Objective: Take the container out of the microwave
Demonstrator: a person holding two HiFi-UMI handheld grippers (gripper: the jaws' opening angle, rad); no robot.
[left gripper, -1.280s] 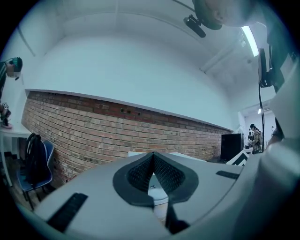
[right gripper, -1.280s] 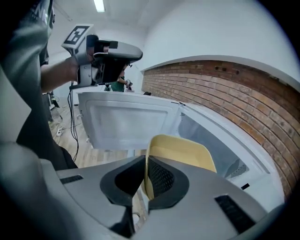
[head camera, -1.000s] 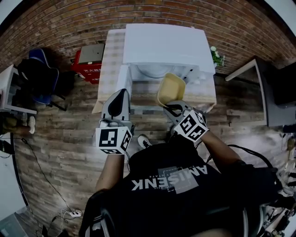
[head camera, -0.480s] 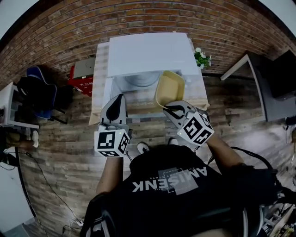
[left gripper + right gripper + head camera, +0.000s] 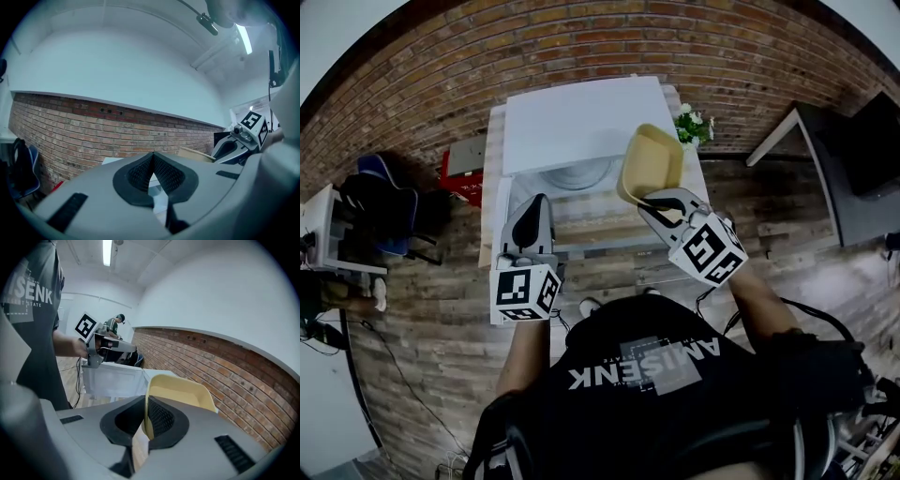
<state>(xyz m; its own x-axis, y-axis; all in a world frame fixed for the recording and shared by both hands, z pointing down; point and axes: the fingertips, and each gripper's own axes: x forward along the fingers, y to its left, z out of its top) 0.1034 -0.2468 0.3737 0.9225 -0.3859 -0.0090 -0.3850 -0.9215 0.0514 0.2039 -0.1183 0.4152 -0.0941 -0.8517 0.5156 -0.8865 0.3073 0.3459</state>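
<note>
The brick wall [image 5: 609, 42] runs across the far side, and the floor of wood planks [image 5: 422, 309] lies below you. Against the wall stands a light wooden table [image 5: 609, 225], and on it is the white microwave [image 5: 581, 117]. Its door [image 5: 499, 234] is swung open on the left side, toward you, and the round glass plate [image 5: 577, 173] shows inside the cavity.

The yellow container [image 5: 652, 159] is outside the microwave. It is in the air at the right of the opening, above the right end of the table, and it touches nothing except your gripper. Your right gripper [image 5: 649, 199] holds it by the near rim. In the right gripper view the two pads of the right gripper [image 5: 146, 401] are pinched on the thin wall of the container [image 5: 180, 392], one pad inside and one outside.

Your left gripper [image 5: 540, 200] is in front of the open cavity, near the door, and it points level toward the wall. In the left gripper view its jaws [image 5: 151, 157] are pressed together at the tips and nothing is between them.

A red box [image 5: 464, 159] lies on the floor to the left of the table. A small plant with white flowers [image 5: 694, 122] stands at the far right of the microwave, just beside the container.
</note>
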